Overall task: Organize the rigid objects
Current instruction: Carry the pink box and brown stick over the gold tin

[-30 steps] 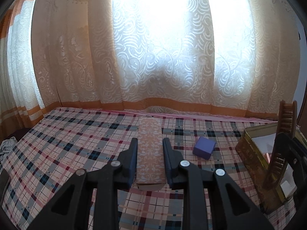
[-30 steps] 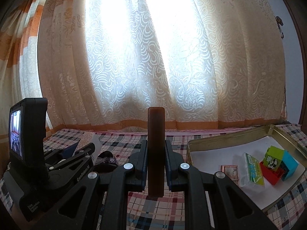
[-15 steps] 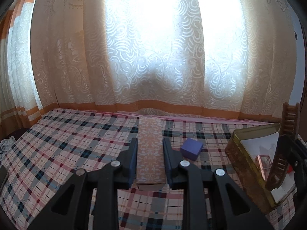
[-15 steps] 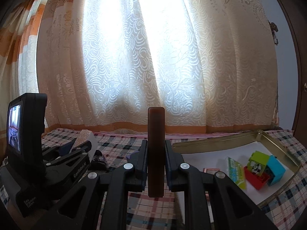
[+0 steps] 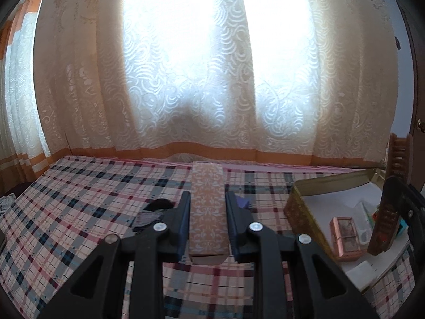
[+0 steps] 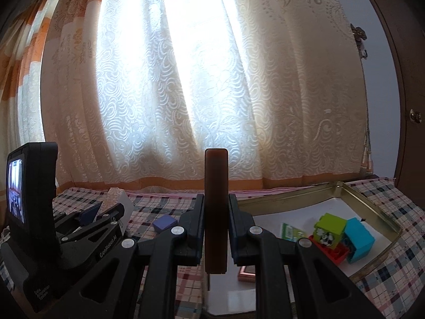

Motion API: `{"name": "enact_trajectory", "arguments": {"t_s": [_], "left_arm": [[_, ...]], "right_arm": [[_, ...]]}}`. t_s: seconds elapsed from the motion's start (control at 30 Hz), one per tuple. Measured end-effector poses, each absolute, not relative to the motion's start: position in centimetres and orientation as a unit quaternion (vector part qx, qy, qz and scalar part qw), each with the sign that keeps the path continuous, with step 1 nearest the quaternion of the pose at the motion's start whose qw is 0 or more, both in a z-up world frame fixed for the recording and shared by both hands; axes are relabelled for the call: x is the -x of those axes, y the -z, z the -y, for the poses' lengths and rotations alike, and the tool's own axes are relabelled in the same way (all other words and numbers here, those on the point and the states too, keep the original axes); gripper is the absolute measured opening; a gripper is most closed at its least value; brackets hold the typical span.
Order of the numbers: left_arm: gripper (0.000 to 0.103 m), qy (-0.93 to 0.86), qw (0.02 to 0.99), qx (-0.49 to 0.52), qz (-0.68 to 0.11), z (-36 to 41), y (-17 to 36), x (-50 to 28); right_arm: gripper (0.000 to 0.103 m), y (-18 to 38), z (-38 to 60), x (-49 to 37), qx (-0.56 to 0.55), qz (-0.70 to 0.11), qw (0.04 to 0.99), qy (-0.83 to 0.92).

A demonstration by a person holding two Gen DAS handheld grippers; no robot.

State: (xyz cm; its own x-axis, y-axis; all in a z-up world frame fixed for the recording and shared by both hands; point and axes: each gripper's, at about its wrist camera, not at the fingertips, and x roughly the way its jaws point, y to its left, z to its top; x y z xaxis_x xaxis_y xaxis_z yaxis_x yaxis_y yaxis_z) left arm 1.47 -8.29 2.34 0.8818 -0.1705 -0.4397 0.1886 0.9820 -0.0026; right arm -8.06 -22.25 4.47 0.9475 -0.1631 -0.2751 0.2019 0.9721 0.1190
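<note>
left tongs (image 5: 207, 222) clamp the patterned carton (image 5: 209, 212) across its long sides: light, crushable card. right tongs (image 6: 216, 235) pinch the stiff brown comb (image 6: 216, 212) upright over the gold tin (image 6: 372, 199).

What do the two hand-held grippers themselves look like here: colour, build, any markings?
Both are matte black plastic. Each hand-held gripper, left and right, has two angular fingers with triangular cut-outs, silver round rivets and flat dark pads. In the right wrist view, the left unit shows white "GenRobot.AI" lettering and a small lit screen. No cables or sleeves visible.

We carried both grippers rightward: gold tin (image 5: 300, 207) now nearer left gripper (image 5: 207, 212); purple cube (image 5: 245, 201) slipped behind its finger.
</note>
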Motion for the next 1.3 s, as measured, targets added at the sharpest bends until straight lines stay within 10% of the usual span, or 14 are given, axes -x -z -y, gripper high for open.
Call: {"name": "enact_trajectory", "arguments": {"t_s": [1.3], "left_arm": [[0.024, 0.233, 0.951, -0.003, -0.204, 19.2, -3.9, 2.1]], "right_arm": [[0.018, -5.0, 37.0, 11.4, -0.132, -0.106, 0.965, 0.199]]}}
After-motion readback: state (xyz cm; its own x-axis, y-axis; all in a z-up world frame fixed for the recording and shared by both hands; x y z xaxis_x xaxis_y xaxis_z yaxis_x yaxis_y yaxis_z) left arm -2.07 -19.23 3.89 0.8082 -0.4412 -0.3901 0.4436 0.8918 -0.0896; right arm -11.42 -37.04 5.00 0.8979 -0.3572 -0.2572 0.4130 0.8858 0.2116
